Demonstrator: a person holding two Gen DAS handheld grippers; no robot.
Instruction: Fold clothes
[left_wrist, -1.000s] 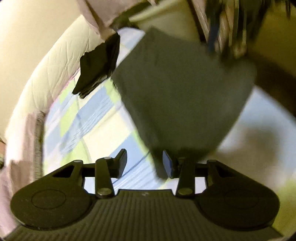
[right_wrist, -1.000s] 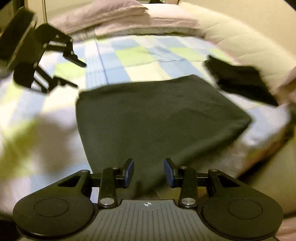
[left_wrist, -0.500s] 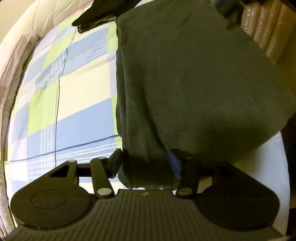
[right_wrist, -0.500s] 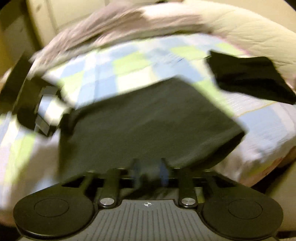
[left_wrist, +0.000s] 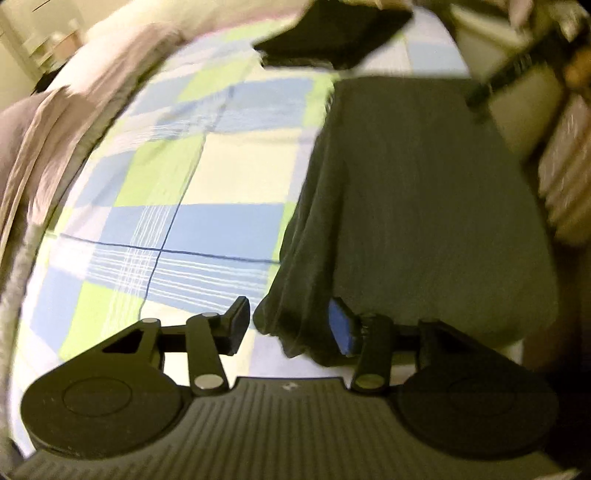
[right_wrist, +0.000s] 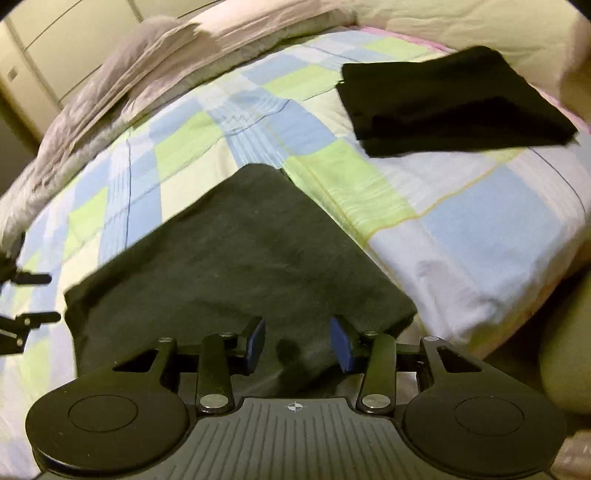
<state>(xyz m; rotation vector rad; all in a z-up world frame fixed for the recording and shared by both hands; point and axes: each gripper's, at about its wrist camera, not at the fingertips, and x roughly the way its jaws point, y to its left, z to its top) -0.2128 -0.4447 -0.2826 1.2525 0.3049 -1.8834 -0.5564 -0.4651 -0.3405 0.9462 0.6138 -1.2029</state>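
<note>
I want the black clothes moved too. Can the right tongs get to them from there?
Probably yes. The right tongs are open and hold nothing, and only bare bedsheet lies between them and the black clothes. It is a long stretch past the grey cloth, though.

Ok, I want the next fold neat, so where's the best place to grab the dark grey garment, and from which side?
Probably the near corners of the dark grey garment, coming in low from the bed's edge. It lies flat on the checked bedspread, with its near hem beside both open grippers: the left gripper at the bunched left corner, the right gripper over the near right edge.
</note>
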